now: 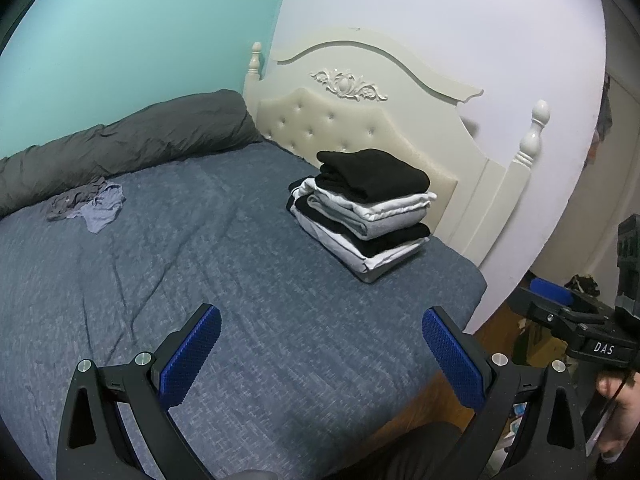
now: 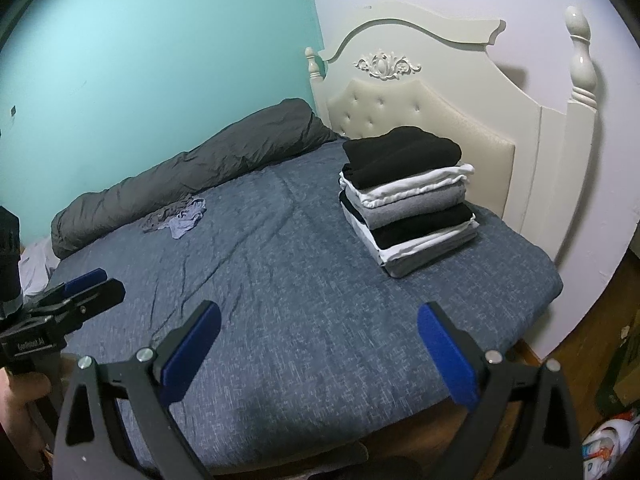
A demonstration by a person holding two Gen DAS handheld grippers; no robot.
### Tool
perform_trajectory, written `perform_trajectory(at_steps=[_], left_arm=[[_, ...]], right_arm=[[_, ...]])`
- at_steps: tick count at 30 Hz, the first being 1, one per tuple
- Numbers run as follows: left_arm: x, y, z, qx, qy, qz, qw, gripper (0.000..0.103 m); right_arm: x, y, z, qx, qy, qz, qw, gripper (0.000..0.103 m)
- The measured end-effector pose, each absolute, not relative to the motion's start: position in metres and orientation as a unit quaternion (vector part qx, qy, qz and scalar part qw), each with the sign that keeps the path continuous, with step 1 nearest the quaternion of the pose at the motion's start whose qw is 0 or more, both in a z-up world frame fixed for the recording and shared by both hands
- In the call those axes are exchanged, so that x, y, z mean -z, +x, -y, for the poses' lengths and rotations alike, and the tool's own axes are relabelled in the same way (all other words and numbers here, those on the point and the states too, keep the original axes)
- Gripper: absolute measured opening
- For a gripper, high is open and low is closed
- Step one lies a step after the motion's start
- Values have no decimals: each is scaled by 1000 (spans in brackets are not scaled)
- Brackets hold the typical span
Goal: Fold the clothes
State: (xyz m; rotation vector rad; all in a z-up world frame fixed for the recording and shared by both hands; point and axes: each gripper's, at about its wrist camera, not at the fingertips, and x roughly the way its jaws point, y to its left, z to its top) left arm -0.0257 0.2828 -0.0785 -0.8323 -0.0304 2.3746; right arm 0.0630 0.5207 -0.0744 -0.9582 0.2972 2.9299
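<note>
My left gripper [image 1: 320, 356] and right gripper [image 2: 318, 354] are both spread wide, holding nothing; the crumpled grey-blue garment [image 1: 86, 205] lies at the frame's left middle beside the rolled duvet [image 1: 120, 148], well apart, nearer my left; the folded stack [image 1: 362, 210] sits centre-right.

A bed [image 1: 248, 264] under a blue-grey cover fills the room's corner, its cream carved headboard [image 1: 360, 92] against a pale wall [image 1: 460, 20]. A teal wall [image 1: 120, 40] runs along the bed's far edge. Wooden floor [image 2: 576, 320] shows beside it.
</note>
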Motion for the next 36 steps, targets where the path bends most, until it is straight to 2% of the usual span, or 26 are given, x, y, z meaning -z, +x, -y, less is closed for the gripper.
perform_trajectory(at_steps=[36], left_arm=[[81,0,-266,-911,-287,-2,296,103]], right_arm=[[81,79,-511,-949,-303,-84,25,99]])
